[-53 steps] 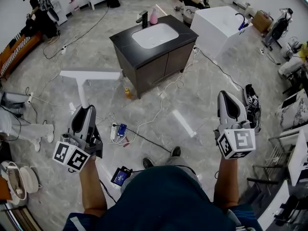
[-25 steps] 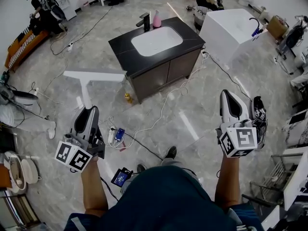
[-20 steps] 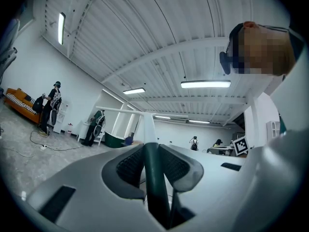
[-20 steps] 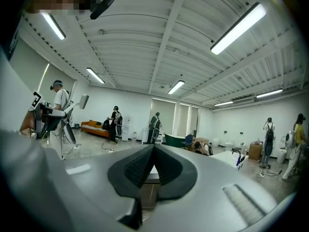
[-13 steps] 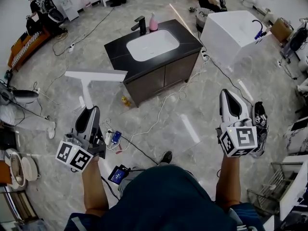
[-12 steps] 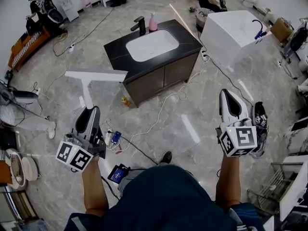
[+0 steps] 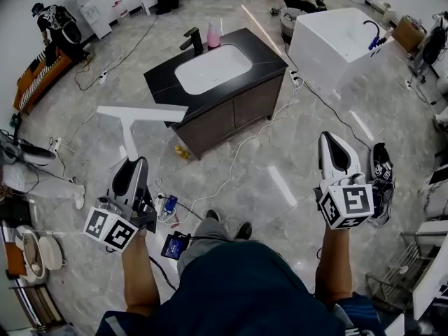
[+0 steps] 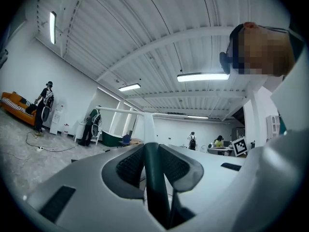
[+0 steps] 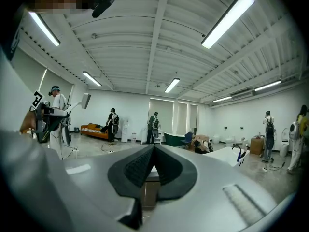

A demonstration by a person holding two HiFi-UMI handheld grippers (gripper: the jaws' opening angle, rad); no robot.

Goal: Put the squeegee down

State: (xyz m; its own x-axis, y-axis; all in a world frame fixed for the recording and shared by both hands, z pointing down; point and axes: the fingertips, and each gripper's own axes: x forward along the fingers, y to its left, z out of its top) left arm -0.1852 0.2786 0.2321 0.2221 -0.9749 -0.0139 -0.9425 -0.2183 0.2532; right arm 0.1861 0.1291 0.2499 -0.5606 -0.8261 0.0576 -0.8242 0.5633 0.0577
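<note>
When viewed steeply from above in the head view, shows two bare forearms reaching forward over a grey marble floor (image 7: 280, 159), each with a gripper.

At left centre: left gripper (image 7: 131, 168), jaws clamped on the dark handle of a white squeegee (image 7: 143, 113). White stem running from the jaws toward the top of the frame, long blade bar crosswise at its end, held in the air, off the floor. Right end of the blade just beside the lower left corner of a dark vanity cabinet (image 7: 231, 107) in the picture. Confirmed in the left gripper view: dark handle pinched between the two ribbed pads, white stem and bar standing out beyond them.

At right centre: right gripper (image 7: 336, 149), jaws together, nothing between them, also seen in the right gripper view.

On the cabinet's black tabletop (image 7: 269, 51), upper centre: white basin (image 7: 213, 68), black tap (image 7: 190, 40) and pink bottle (image 7: 213, 35) behind it. At upper right, white bathtub (image 7: 343, 40). Just right of the right gripper, black shoes (image 7: 381, 180) on the floor. White cables (image 7: 241, 145) trailing across the floor below the cabinet.
</note>
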